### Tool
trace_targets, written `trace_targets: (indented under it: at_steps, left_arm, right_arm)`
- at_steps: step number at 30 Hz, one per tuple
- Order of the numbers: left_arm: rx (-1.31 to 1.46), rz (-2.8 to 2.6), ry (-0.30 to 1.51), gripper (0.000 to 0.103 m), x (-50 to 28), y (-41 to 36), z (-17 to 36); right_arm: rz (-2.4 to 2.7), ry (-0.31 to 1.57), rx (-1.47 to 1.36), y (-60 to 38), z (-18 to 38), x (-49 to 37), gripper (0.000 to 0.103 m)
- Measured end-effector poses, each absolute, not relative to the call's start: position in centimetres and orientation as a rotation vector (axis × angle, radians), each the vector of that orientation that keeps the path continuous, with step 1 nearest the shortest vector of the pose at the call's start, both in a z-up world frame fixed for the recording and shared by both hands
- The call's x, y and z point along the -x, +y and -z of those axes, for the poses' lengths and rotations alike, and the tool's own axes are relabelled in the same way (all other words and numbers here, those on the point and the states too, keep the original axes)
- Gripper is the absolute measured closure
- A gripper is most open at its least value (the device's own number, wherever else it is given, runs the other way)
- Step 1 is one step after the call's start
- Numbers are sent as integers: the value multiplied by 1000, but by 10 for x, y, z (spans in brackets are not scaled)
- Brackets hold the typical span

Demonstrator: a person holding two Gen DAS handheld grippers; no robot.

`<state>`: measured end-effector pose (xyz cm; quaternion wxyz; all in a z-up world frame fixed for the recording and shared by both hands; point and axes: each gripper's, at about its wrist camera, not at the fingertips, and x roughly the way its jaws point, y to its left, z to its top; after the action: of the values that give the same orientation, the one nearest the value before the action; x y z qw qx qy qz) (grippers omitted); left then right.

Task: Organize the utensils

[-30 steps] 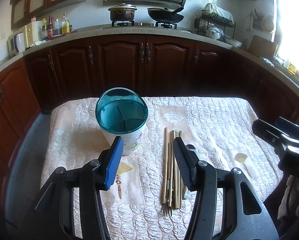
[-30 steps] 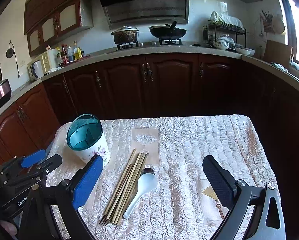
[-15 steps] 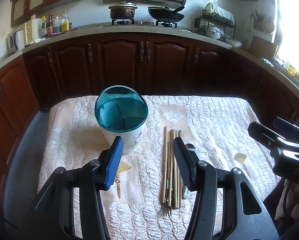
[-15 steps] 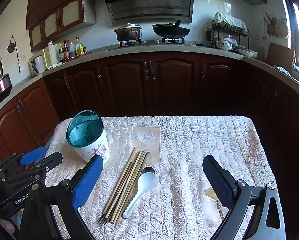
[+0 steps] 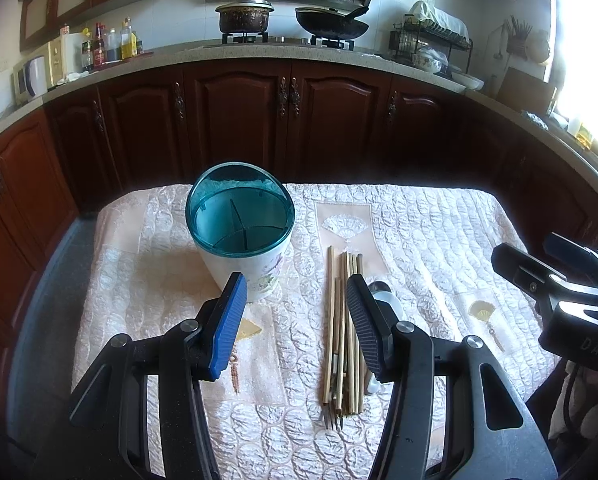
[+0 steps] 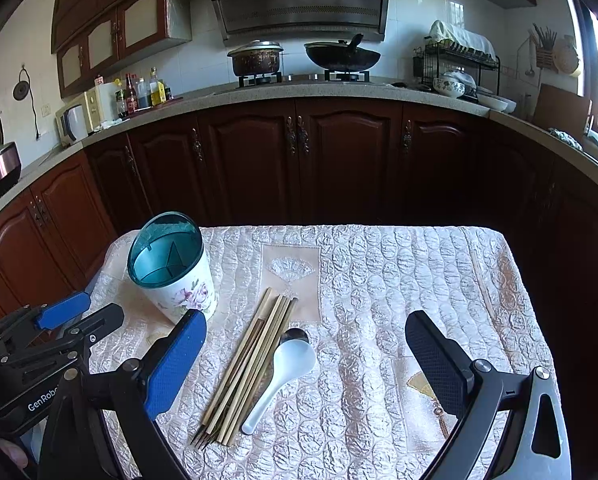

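A white floral utensil holder (image 5: pixel 239 240) (image 6: pixel 171 272) with a teal divided insert stands upright on the left of the quilted tablecloth (image 6: pixel 399 280). To its right lies a bundle of bamboo chopsticks (image 5: pixel 343 332) (image 6: pixel 251 368). Beside them is a white ceramic spoon (image 6: pixel 283 376) with a metal spoon (image 6: pixel 295 336) partly under it. My left gripper (image 5: pixel 295 292) hovers open, near the holder and above the chopsticks, holding nothing. My right gripper (image 6: pixel 305 332) is wide open above the spoons and holds nothing. Each gripper shows at the edge of the other's view (image 5: pixel 555 280) (image 6: pixel 87 314).
The table (image 5: pixel 419 232) stands in a kitchen with dark wood cabinets (image 6: pixel 299 168) just beyond its far edge. A pot (image 6: pixel 255 58) and a wok (image 6: pixel 341 58) sit on the stove, and a dish rack (image 6: pixel 459 68) stands at the right. The cloth's right half is bare.
Both grippers stay open and almost still, and the right wrist view has drifted only slightly. The utensils and the holder have not moved.
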<state>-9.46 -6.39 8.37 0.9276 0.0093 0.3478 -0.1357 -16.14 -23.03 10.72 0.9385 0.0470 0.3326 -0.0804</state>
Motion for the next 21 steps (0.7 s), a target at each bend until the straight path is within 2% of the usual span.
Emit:
trace_targets:
  at_steps: [21]
  left_arm:
    - [-21, 280, 743, 51, 86, -68, -76]
  right_arm:
    - [156, 719, -91, -231, -95, 152, 3]
